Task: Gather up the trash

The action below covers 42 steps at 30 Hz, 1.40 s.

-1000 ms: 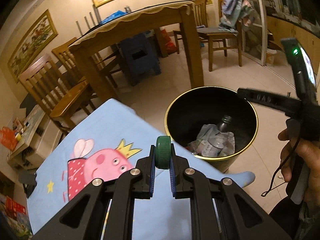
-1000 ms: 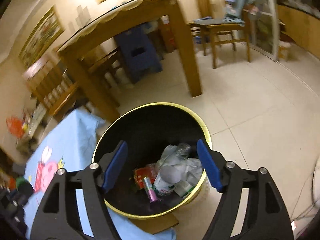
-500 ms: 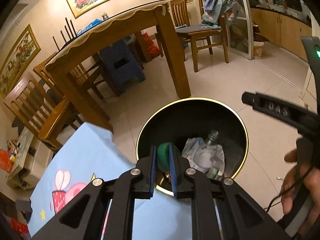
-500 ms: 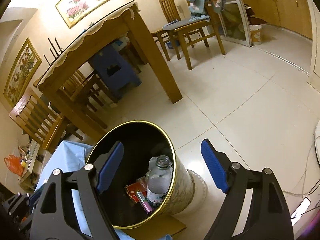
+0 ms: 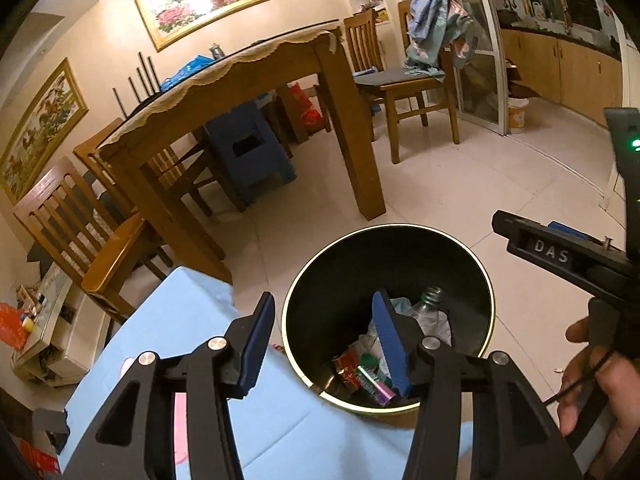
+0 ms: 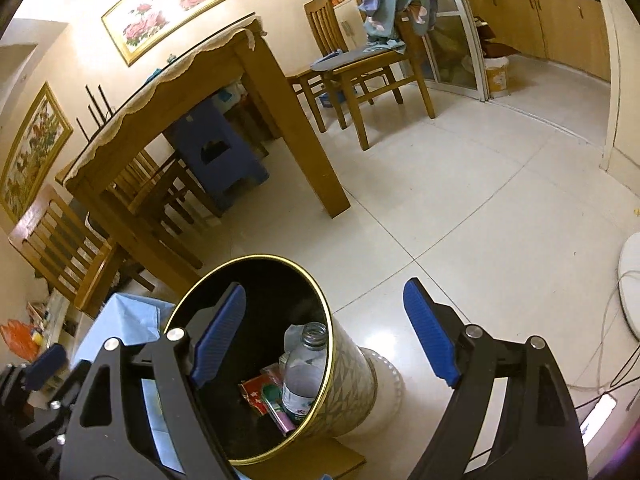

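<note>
My left gripper (image 5: pixel 322 338) hangs over the near rim of the trash bin (image 5: pixel 478 280), fingers spread wide and holding nothing, so anything let go here falls straight inside. Below and just ahead of the fingers, the green bottle cap (image 5: pixel 367 360) lies at the bin's bottom beside a red wrapper (image 5: pixel 347 366), a pink tube (image 5: pixel 376 386) and a clear plastic bottle (image 5: pixel 428 312). My right gripper (image 6: pixel 324 336) is also spread and empty, poised off the bin's far side, out of the way. The blue table (image 5: pixel 184 320) lies beneath my left fingers.
</note>
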Each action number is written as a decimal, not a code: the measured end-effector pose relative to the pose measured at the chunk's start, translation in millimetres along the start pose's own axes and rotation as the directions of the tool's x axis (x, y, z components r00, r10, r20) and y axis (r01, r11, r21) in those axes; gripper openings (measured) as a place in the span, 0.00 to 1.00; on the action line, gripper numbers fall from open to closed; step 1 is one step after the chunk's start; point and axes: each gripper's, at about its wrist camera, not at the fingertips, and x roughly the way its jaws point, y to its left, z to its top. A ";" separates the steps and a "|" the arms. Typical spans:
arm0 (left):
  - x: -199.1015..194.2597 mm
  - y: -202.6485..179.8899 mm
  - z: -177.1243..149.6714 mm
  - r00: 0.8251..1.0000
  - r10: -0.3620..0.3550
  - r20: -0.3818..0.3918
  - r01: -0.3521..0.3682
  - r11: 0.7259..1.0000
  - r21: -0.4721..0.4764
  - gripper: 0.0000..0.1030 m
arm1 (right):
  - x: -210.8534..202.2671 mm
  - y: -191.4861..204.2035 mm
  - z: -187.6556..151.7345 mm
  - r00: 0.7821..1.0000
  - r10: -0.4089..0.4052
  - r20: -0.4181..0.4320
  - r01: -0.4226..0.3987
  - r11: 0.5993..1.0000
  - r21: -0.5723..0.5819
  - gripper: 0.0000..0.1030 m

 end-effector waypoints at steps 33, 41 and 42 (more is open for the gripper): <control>-270.0 234.1 -193.3 0.845 0.521 -0.123 -0.494 0.670 -0.554 0.93 | -234.3 312.7 -164.4 0.893 0.421 -0.161 -0.410 0.610 -0.678 0.95; -279.5 240.4 -206.0 0.841 0.526 -0.125 -0.494 0.654 -0.574 0.93 | -251.9 323.2 -176.5 0.882 0.448 -0.149 -0.413 0.578 -0.704 0.95; -281.1 240.9 -207.2 0.841 0.527 -0.125 -0.494 0.652 -0.576 0.93 | -251.5 323.4 -177.0 0.882 0.448 -0.150 -0.413 0.577 -0.705 0.95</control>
